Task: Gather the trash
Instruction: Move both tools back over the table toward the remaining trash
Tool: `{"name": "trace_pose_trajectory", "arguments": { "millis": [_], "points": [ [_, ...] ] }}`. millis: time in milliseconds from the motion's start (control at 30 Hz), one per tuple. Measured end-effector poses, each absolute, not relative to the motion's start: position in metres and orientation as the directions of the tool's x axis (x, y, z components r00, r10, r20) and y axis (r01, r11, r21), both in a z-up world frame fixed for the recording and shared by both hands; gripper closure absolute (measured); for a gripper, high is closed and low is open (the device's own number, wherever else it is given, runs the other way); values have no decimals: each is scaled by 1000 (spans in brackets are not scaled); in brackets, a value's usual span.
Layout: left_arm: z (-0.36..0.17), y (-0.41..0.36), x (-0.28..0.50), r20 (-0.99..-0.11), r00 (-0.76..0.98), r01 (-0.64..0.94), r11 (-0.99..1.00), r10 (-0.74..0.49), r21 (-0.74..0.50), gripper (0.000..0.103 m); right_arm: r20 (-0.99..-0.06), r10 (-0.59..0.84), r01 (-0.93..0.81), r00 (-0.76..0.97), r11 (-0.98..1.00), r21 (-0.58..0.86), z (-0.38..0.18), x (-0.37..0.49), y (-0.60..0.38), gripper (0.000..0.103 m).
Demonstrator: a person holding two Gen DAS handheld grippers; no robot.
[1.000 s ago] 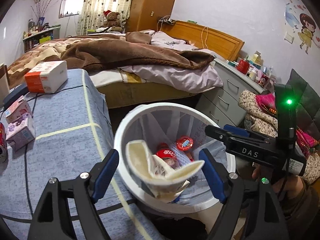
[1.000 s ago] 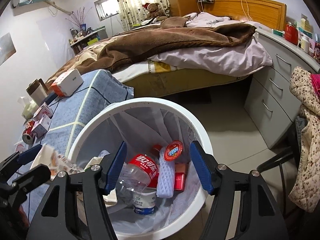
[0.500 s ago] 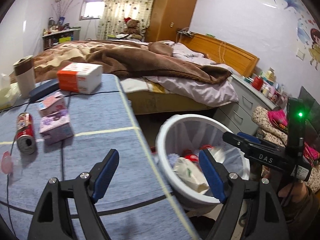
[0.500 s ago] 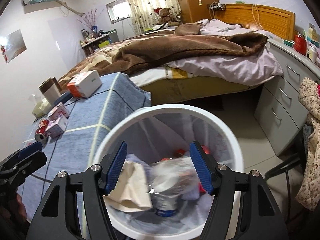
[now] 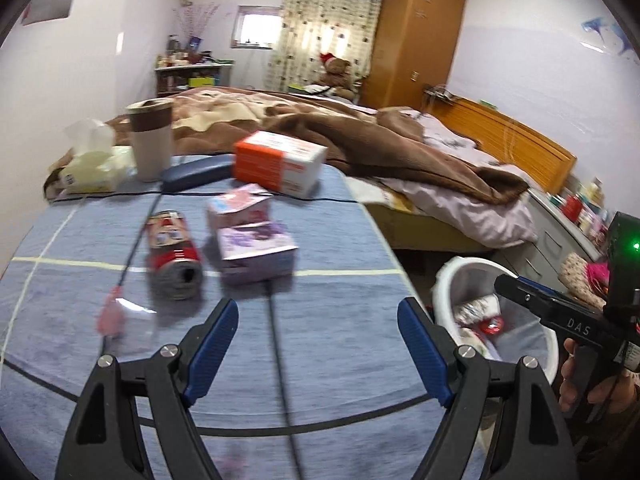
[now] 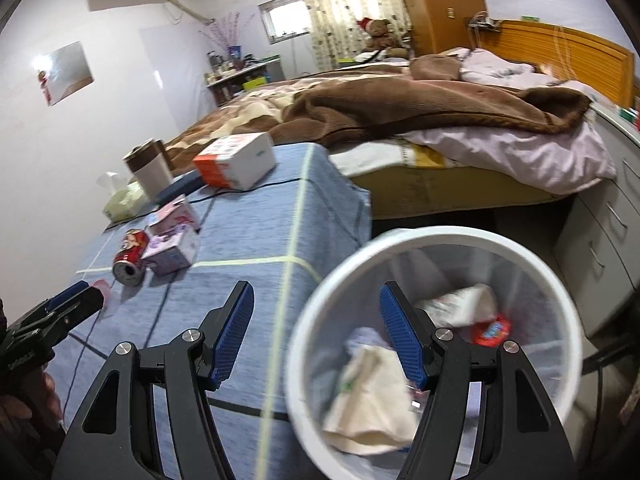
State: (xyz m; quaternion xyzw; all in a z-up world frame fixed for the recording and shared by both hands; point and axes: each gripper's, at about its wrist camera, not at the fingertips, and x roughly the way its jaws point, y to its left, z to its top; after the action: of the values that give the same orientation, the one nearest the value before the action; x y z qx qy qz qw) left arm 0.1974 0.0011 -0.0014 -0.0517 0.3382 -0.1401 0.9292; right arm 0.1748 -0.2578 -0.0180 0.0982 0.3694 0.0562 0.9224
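My left gripper [image 5: 318, 344] hangs open and empty over the blue tablecloth [image 5: 340, 320]. Ahead of it lie a red can [image 5: 172, 256] on its side, a purple carton [image 5: 256, 256], a pink carton [image 5: 240, 204] and a clear wrapper with a pink end [image 5: 116, 312]. The white trash bin [image 5: 448, 280] stands off the table's right edge. My right gripper [image 6: 316, 336] is open and empty, its left finger over the table, its right finger over the bin [image 6: 440, 236]. Inside lie cream paper [image 6: 372, 396], a crumpled white packet [image 6: 460, 304] and a red lid [image 6: 492, 330].
At the table's far end stand an orange-and-white box [image 5: 280, 162], a brown-banded cup [image 5: 150, 140], a tissue pack [image 5: 92, 164] and a dark blue case [image 5: 196, 172]. A bed with a brown blanket [image 5: 360, 136] lies beyond. Grey drawers [image 6: 600, 240] flank the bin.
The cream paper that was between my left fingers over the bin now lies in the bin. Both grippers have swung left, the left from above the bin to above the table.
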Motion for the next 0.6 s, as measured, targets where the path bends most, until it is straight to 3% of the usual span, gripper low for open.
{"name": "trace_pose_trajectory", "arguments": {
  "millis": [600],
  "points": [
    [-27, 108, 222, -680, 726, -49, 978, -105, -203, 20, -687, 325, -280, 650, 943, 180, -22, 240, -157, 36]
  ]
}}
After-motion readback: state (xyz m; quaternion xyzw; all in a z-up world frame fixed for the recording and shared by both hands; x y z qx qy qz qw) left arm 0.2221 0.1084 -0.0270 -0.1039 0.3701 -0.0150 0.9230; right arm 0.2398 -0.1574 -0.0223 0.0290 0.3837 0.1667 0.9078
